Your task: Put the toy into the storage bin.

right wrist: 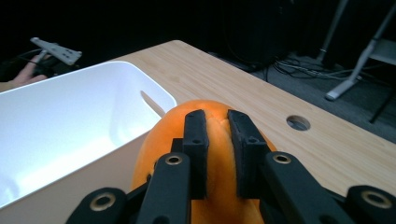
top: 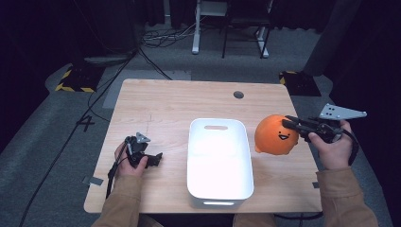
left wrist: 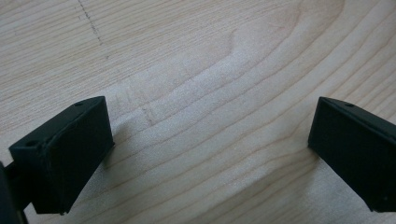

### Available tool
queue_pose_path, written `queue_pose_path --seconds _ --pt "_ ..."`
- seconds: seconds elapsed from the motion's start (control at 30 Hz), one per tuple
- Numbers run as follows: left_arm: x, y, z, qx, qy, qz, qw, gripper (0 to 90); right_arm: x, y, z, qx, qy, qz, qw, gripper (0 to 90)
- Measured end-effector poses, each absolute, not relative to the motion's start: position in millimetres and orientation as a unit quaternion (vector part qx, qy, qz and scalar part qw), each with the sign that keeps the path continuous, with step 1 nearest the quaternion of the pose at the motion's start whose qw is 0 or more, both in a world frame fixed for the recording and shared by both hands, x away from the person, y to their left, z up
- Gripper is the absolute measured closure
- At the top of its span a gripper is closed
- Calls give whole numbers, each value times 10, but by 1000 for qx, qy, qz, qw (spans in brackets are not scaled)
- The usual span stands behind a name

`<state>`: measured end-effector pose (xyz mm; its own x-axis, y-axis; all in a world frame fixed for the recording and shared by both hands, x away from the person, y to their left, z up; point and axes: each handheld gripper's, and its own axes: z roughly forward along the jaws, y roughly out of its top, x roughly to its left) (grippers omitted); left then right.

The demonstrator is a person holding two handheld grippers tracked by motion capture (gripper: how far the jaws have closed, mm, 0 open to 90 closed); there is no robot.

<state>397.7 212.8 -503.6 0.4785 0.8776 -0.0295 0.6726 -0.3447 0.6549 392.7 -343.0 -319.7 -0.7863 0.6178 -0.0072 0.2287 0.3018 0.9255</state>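
An orange round plush toy (top: 276,134) with a small black face hangs just right of the white tub (top: 208,163), above the table. My right gripper (top: 287,124) is shut on the toy's top, pinching a fold of its fabric; in the right gripper view the two jaws stand close together on the orange plush (right wrist: 159,135) around my right gripper (right wrist: 216,117). My left gripper (top: 153,158) rests low on the table at the left, left of the tub. Its fingers (left wrist: 65,154) stand wide apart over bare wood in the left gripper view, nothing between them.
The white tub (right wrist: 56,116) is empty and stands lengthwise at the table's middle front. A round cable hole (top: 239,94) sits near the far edge. Cables and desk legs lie on the floor beyond the table.
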Motion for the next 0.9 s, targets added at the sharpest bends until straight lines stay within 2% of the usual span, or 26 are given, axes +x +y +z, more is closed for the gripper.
queue_pose_path --seconds 0.5,0.9 --pt "3977 2129 -5035 803 483 166 307 1 3857 -3518 -2915 237 779 556 166 804" --pt "3977 2130 -5034 804 482 166 306 1 3900 -3333 -2698 199 774 579 160 805"
